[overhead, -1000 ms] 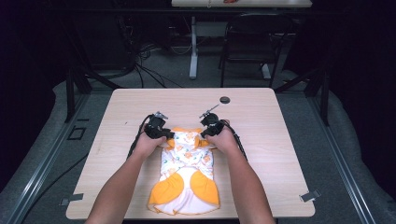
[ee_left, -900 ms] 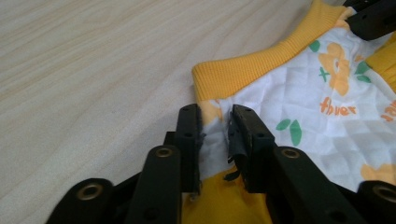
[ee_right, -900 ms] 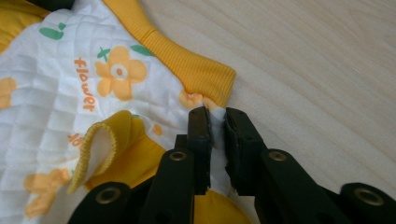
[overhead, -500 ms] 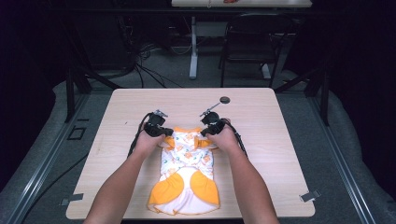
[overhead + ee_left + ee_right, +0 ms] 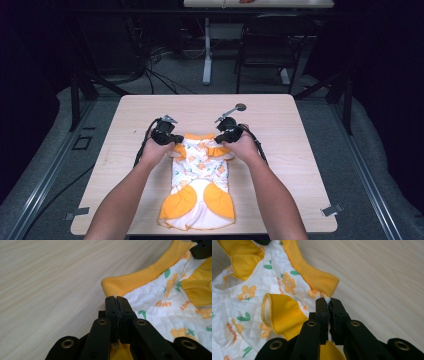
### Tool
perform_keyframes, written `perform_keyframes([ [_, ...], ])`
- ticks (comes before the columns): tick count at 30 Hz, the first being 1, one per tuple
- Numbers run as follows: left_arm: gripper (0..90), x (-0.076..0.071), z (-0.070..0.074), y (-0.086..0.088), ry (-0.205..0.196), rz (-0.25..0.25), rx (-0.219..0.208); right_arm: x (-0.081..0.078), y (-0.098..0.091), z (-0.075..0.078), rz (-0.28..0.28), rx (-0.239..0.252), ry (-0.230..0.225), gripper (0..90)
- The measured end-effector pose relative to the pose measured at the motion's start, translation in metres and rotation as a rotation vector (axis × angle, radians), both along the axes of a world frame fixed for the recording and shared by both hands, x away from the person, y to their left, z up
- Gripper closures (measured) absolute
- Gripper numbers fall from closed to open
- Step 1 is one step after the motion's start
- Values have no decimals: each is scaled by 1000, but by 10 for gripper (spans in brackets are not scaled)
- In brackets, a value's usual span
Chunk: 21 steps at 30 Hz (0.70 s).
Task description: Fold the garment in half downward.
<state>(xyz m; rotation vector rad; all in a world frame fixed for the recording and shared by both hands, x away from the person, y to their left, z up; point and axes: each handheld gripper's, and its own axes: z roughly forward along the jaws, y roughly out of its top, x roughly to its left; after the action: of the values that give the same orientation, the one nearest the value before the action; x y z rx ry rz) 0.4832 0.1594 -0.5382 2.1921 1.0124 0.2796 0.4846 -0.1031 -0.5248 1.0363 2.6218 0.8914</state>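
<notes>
- Small black disc (image 5: 240, 106) lies apart on the pale wooden table (image 5: 305, 165).
- Left gripper (image 5: 116, 305) and right gripper (image 5: 327, 306), jaws just closed, each pinch the quilted, flower-printed garment (image 5: 200, 167) beside its ribbed yellow collar (image 5: 140, 277).

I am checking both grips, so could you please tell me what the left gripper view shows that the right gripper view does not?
Left gripper view: the left gripper, jaws shut on the garment just below its orange collar, and printed orange lettering right way up. Right gripper view: the right gripper pinching white fabric at the collar's other end, plus an orange ruffled sleeve. Both: the flower-print garment and the wooden table.
</notes>
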Motion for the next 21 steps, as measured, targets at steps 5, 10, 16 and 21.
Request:
perform_keyframes([
  [5,887,1,12,1,-25,-5,-4,0,0,10,-14,17,-21,858],
  [10,887,2,23,1,-44,-4,-9,2,0,18,-5,8,-36,857],
  [16,887,3,37,4,-84,8,-23,3,0,33,4,16,-71,857],
  [21,887,5,50,5,-105,0,-24,3,0,47,0,15,-99,857],
])
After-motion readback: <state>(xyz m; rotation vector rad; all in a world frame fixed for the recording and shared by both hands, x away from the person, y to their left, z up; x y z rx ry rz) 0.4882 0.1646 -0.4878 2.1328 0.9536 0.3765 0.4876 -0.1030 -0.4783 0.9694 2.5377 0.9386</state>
